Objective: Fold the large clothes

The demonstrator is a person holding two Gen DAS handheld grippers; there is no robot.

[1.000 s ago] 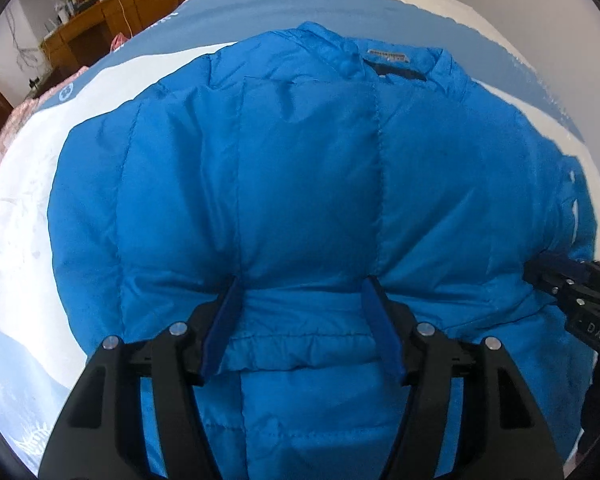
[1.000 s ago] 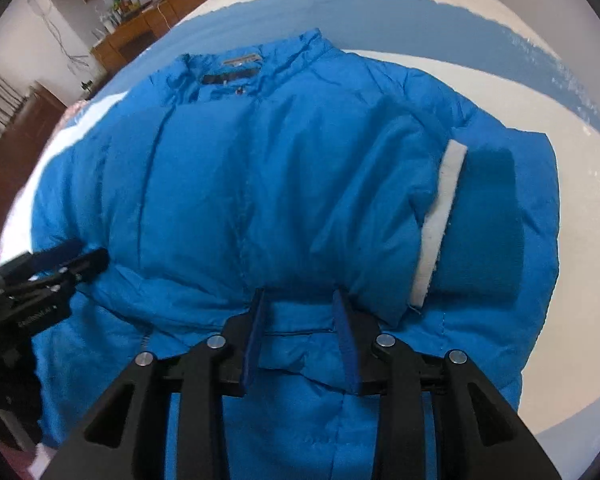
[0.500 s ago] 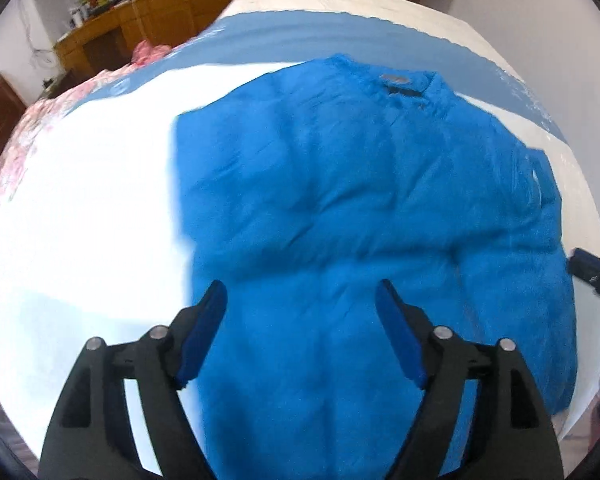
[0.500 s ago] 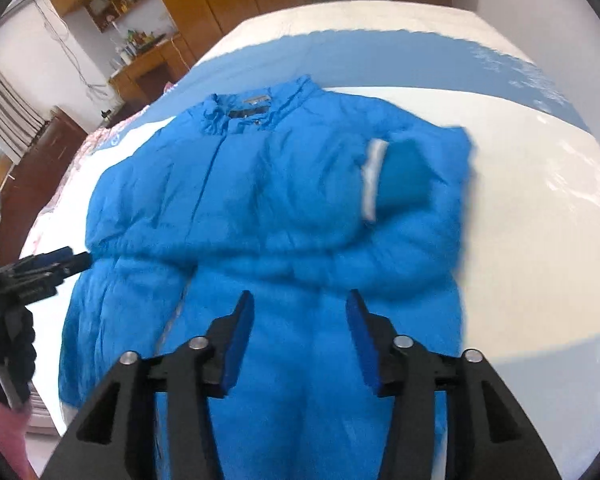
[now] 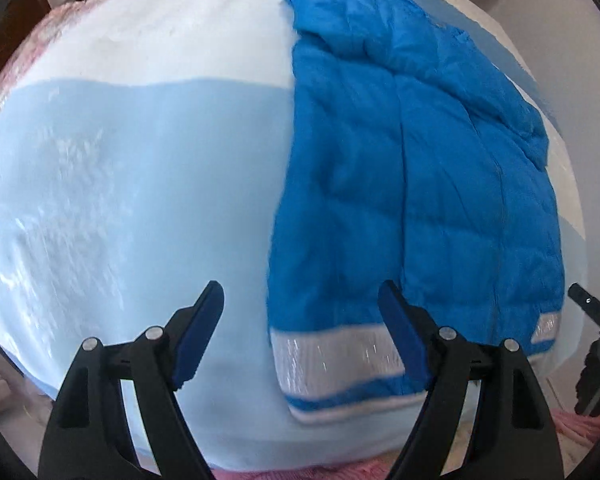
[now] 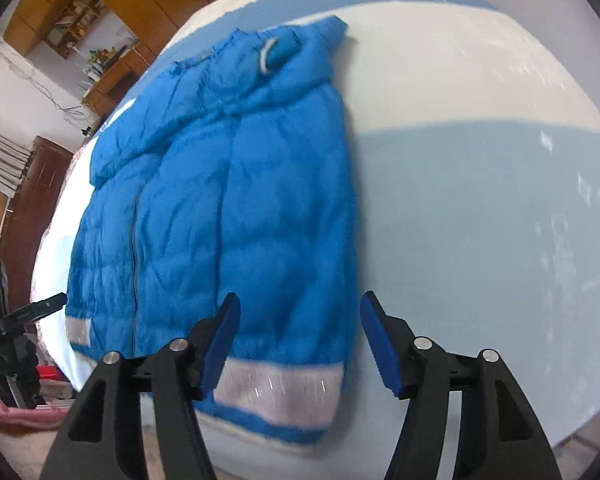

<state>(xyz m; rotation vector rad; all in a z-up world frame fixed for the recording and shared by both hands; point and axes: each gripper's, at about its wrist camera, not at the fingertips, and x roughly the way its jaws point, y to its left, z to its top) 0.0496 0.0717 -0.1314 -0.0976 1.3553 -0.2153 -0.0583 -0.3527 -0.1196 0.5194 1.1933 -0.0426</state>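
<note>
A bright blue puffer jacket [image 5: 416, 184] lies flat on the bed, sleeves folded in, its white-banded hem [image 5: 332, 356] toward me. In the right wrist view the jacket [image 6: 236, 200] has a folded cuff [image 6: 284, 50] near its collar. My left gripper [image 5: 300, 328] is open and empty, hovering above the hem's left corner. My right gripper [image 6: 298, 340] is open and empty, above the hem's right corner [image 6: 284, 392]. Each gripper shows at the edge of the other's view: the right one [image 5: 592, 312], the left one [image 6: 32, 312].
The bed's cover [image 5: 120, 200] is pale blue and white and spreads wide to both sides of the jacket [image 6: 480, 220]. Wooden cupboards and a cluttered desk [image 6: 108, 64] stand beyond the bed. Pink cloth [image 5: 572, 428] lies below the bed's front edge.
Both grippers let go of the jacket, opened wide and pulled back toward the hem. The left one swung left and the right one swung right.
</note>
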